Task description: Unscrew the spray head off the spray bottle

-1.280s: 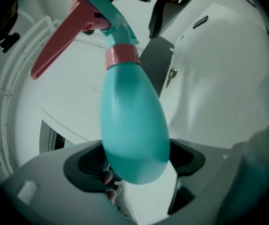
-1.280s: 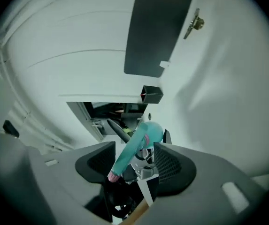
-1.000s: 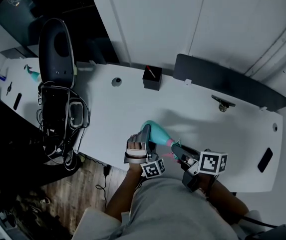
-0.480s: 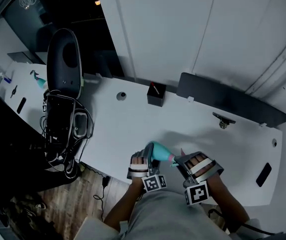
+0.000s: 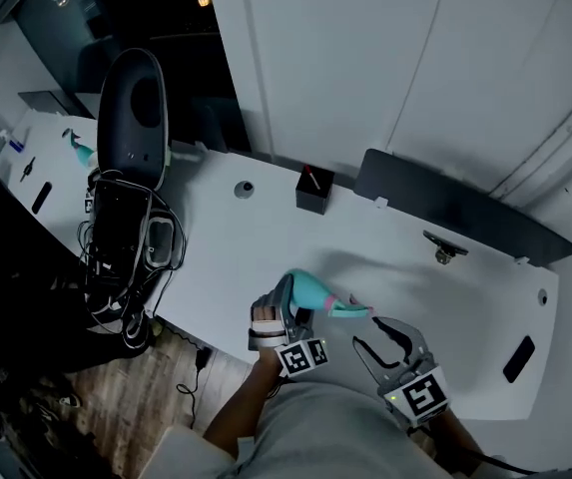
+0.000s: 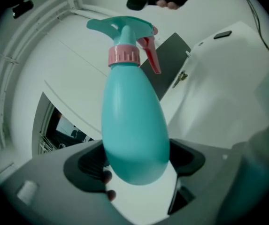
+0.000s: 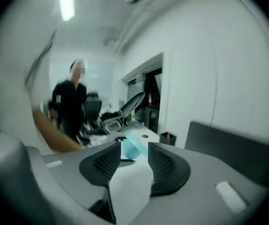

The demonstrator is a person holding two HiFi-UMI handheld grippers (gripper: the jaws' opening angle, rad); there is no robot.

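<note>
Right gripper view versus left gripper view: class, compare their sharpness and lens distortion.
Right gripper view: motion-smeared, the person behind soft. Left gripper view: the spray bottle is sharp, yet the fisheye bows straight edges and blackens the corners.

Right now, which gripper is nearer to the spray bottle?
Left. The left gripper clamps the spray bottle by its body; the right gripper sits just clear of the spray head, jaws just opened, nothing between them.

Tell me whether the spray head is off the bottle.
No: the left gripper view shows the spray head seated on the spray bottle by its pink collar.
</note>
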